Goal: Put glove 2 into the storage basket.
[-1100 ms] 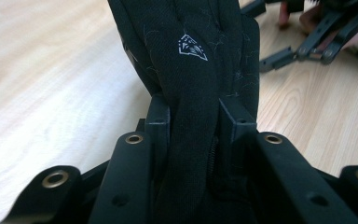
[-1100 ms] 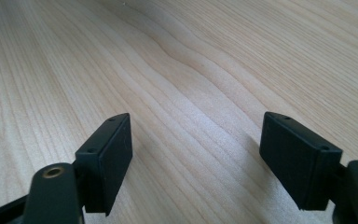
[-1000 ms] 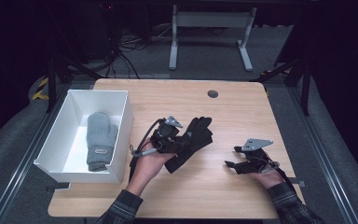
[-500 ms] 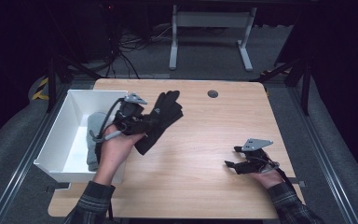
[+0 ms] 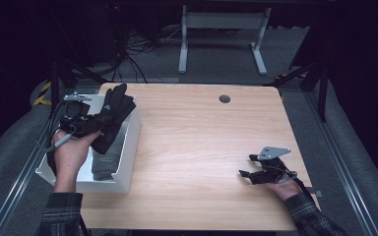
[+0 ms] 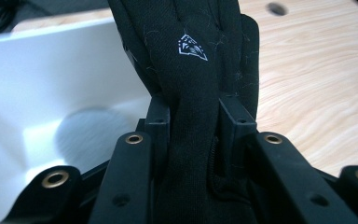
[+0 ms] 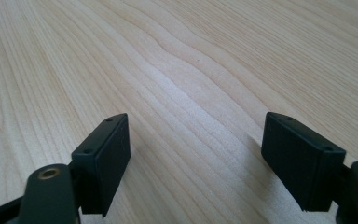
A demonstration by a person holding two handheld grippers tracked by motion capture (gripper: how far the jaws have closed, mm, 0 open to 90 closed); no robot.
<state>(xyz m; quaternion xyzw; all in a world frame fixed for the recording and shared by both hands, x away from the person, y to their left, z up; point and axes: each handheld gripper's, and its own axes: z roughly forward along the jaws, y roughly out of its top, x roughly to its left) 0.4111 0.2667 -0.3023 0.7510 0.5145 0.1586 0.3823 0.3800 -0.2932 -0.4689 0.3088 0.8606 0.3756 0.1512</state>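
My left gripper (image 5: 92, 127) is shut on a black glove (image 5: 112, 115), held in the air over the white bin (image 5: 130, 147) at the table's left edge. In the left gripper view the black glove (image 6: 193, 60), with a small white logo, runs up between the two jaws, which pinch it by the wrist part. A grey glove (image 5: 104, 164) lies in the bin below. My right gripper (image 5: 248, 174) rests low on the wooden table near the front right, jaws wide apart. The right gripper (image 7: 193, 158) has bare wood between its fingers.
The wooden table (image 5: 206, 142) has a round cable hole (image 5: 224, 99) near its far edge. The white bin's inner wall (image 6: 51, 84) sits to the left in the left gripper view. Dark floor, cables and a desk frame (image 5: 221, 39) lie beyond the table.
My left hand has carried the black glove from the table's middle leftward and a bit up, to above the white bin. The right hand has stayed put.
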